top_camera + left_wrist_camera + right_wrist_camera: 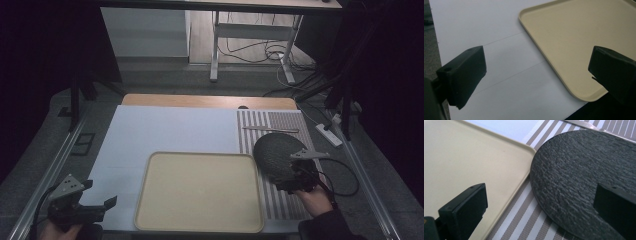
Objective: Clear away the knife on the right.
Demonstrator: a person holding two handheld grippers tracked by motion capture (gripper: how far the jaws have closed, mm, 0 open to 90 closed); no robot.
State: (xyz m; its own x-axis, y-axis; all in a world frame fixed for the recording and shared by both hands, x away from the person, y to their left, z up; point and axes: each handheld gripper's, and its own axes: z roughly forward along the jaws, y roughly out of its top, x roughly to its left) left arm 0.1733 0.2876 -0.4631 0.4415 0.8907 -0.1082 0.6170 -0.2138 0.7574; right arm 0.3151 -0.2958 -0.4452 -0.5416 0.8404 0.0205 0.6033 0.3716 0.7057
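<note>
Across most of the table [150, 100] lies a white sheet [165, 132], and along the right edge a striped mat [280, 200] in grey and white. Toward the near edge, on the white sheet, sits a beige tray [199, 192] with nothing in it; its right rim lies just beside the striped mat. On that mat, close to the tray's far right corner, rests a dark round plate [274, 150] with a rough, pebbled face; its left edge comes near the tray rim without clearly touching it. Beyond the plate, toward the far right corner, a slim metal knife [270, 129] lies flat across the stripes. Over the plate's near side hovers the right claw [539, 202], jaws spread wide with the plate's edge between them, one jaw above the plate and the other above the tray. At the near left corner the left claw [536, 72] hangs released, jaws apart over the white sheet and the tray's near left corner, holding nothing.
</note>
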